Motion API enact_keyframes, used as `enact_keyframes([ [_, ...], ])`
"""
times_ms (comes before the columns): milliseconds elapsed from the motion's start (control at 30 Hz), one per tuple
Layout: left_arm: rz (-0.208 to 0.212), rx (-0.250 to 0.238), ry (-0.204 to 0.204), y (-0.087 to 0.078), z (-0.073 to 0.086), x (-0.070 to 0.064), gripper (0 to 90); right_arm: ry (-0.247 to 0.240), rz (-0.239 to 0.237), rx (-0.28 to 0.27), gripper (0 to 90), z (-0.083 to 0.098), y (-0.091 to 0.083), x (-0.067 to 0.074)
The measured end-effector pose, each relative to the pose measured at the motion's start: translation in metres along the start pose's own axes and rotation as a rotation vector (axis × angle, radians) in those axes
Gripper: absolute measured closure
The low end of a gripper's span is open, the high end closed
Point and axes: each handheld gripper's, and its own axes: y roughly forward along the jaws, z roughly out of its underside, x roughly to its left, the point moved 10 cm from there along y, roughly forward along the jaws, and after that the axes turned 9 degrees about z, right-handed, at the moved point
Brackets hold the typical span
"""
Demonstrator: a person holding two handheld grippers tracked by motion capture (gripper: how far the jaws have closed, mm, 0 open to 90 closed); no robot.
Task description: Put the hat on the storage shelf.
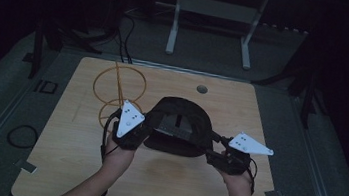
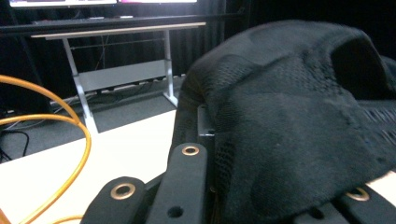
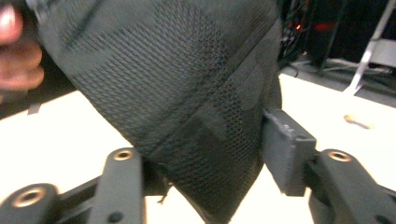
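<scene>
Black mesh cap (image 1: pixel 179 126), held above a pale wooden table (image 1: pixel 68 165), stretched between two hand-held grippers. Clamped at one edge by the left gripper (image 1: pixel 143 135), jaws closed tight on the fabric. Draped between the parted jaws of the right gripper (image 1: pixel 212 152), one pad just clear of the mesh in the right gripper view, no firm pinch seen. Just beyond the left gripper, an orange wire hoop (image 1: pixel 118 88) lying on the table.

Orange cable loops (image 1: pixel 118 91) on wooden table (image 1: pixel 176 189), far-left; white desk frame (image 1: pixel 212 22) beyond.
</scene>
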Motion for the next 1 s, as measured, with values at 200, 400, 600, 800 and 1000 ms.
enact_keyframes([
  [200, -0.011, -0.017, 0.031, -0.005, -0.005, 0.001, 88.8, -0.01, -0.065, 0.042, 38.1, 0.019, -0.013, 0.006],
  [400, 0.026, -0.011, 0.067, -0.012, -0.001, 0.005, 88.7, -0.03, -0.097, 0.024, 40.4, 0.026, -0.039, 0.001],
  [600, 0.159, -0.032, 0.119, -0.019, 0.004, 0.002, 88.7, -0.049, -0.087, -0.046, 45.2, 0.003, -0.06, -0.008],
  [800, 0.334, -0.024, 0.144, -0.024, 0.01, -0.006, 88.6, -0.107, -0.13, -0.082, 50.1, -0.021, -0.063, 0.004],
  [1000, 0.5, -0.006, 0.173, -0.029, 0.014, -0.023, 88.6, -0.173, -0.228, -0.081, 51.0, -0.031, -0.056, 0.033],
])
